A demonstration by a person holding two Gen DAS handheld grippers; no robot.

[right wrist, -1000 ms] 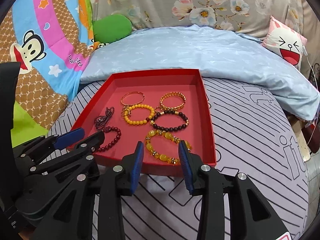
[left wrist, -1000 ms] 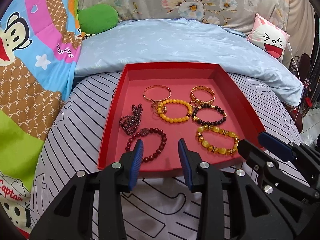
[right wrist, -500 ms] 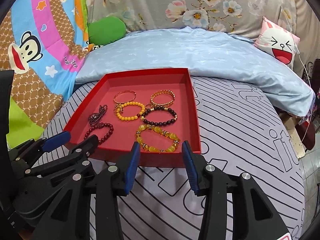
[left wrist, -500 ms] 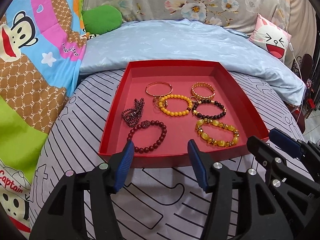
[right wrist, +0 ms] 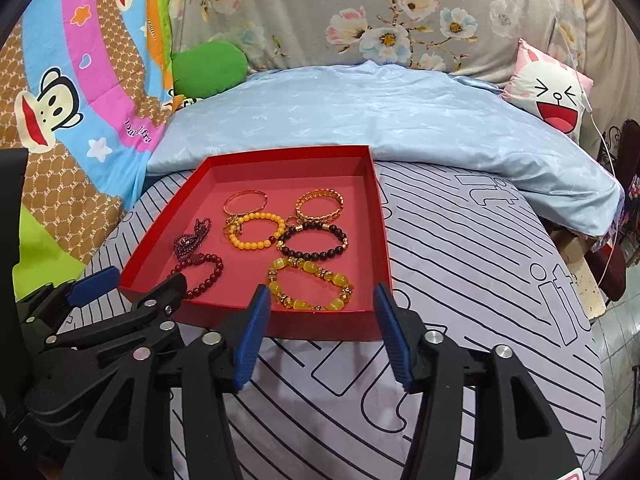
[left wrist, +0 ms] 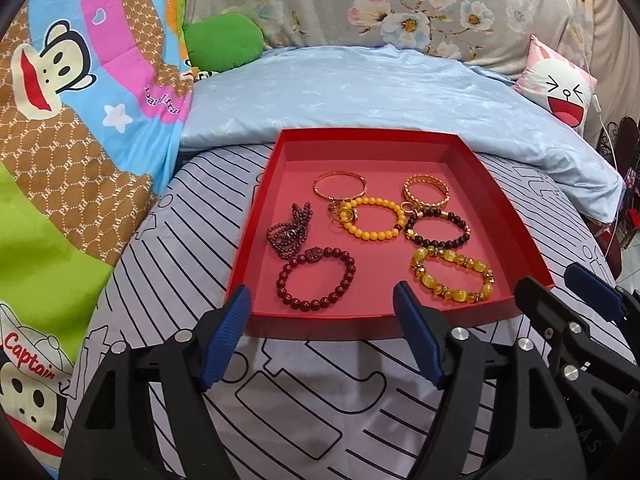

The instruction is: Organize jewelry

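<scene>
A red tray (left wrist: 372, 144) (right wrist: 382, 232) lies on the striped bed cover. In it lie several pieces: a dark red bead bracelet (left wrist: 317, 279), a yellow glass bracelet (left wrist: 452, 280) (right wrist: 310, 284), a black bead bracelet (left wrist: 437, 228), an orange bead bracelet (left wrist: 376, 218), two gold bangles (left wrist: 340, 186) (left wrist: 425, 192) and a bunched purple chain (left wrist: 289, 232). My left gripper (left wrist: 322, 336) is open and empty at the tray's near edge. My right gripper (right wrist: 320, 332) is open and empty at the tray's near right corner.
A light blue quilt (left wrist: 380, 92) lies behind the tray. A green cushion (left wrist: 224, 42) and a cartoon blanket (left wrist: 80, 100) are at the left, a pink face pillow (left wrist: 560, 88) at the right. The bed's right edge drops to the floor (right wrist: 616, 340).
Both grippers have opened wider and drawn back from the tray towards me. The jewelry has not moved.
</scene>
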